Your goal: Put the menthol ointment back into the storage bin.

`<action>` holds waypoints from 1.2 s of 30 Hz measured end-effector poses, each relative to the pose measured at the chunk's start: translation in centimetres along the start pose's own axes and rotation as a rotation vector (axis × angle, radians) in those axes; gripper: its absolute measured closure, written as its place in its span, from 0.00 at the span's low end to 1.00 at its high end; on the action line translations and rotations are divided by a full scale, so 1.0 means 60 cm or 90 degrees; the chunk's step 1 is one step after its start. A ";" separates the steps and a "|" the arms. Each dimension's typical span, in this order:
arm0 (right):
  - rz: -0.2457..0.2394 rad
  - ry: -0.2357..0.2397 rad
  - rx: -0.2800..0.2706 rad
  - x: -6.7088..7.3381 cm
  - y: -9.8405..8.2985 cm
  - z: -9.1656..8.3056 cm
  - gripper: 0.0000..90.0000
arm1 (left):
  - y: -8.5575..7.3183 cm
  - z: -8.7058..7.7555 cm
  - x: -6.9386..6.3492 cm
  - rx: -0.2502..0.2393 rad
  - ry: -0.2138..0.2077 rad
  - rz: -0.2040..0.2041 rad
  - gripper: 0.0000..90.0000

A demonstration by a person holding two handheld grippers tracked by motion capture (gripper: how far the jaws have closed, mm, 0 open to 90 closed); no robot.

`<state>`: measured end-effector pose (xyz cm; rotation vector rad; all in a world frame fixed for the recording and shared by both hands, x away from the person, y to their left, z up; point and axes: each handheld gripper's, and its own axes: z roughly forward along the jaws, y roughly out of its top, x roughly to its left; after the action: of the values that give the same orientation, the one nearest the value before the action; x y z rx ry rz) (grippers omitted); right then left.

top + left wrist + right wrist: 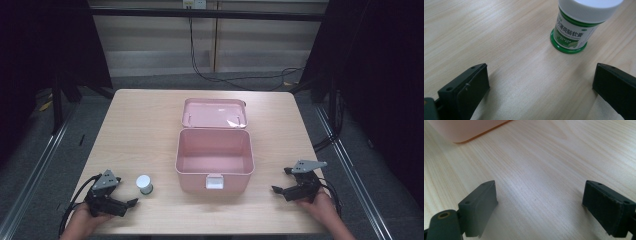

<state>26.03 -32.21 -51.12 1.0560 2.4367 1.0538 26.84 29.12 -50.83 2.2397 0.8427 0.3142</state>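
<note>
1. A pink box (214, 159) sits in the middle of the table (135, 125). Its lid (214, 112) is flipped open and lies back on the far side. The box looks empty inside.

2. A little jar (145, 184) with a white cap stands on the table to the left of the box, near its front corner. It stands straight up. It is not touching the box. In the left gripper view you can see its green label and green bottom rim (568, 48).

3. The left gripper (131, 203) rests low by the table edge, a bit to the left of the jar and closer to the person. Its jaws are wide apart and hold nothing. The jar is just ahead of them, a little off to one side.

4. The right gripper (280, 180) waits on the other side of the box, near its front right corner. Its jaws are wide apart too, with just bare table between them.

5. I think the job is only starting: the jar has not been picked up yet.

6. Next, the left gripper should likely slide forward until the jar sits between its jaws. Then it should squeeze gently, lift the jar, and carry it right, over the box wall. Pushing too fast could tip the jar.
</note>
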 end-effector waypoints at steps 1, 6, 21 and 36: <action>0.000 0.000 0.000 0.000 0.000 0.000 0.13 | 0.000 0.000 0.000 0.000 0.000 0.000 0.00; 0.000 0.000 0.000 0.000 0.000 0.000 0.13 | 0.009 -0.001 -0.003 0.037 0.005 -0.009 0.00; 0.001 0.000 0.000 0.000 0.000 0.000 0.13 | 0.086 -0.028 -0.018 0.225 -0.033 -0.007 0.21; 0.001 0.000 0.000 0.000 0.000 0.000 0.13 | 0.184 -0.020 -0.023 0.319 -0.059 0.009 0.25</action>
<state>26.02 -32.20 -51.12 1.0584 2.4360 1.0532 30.57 22.98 -42.23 2.6966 0.9338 -0.0009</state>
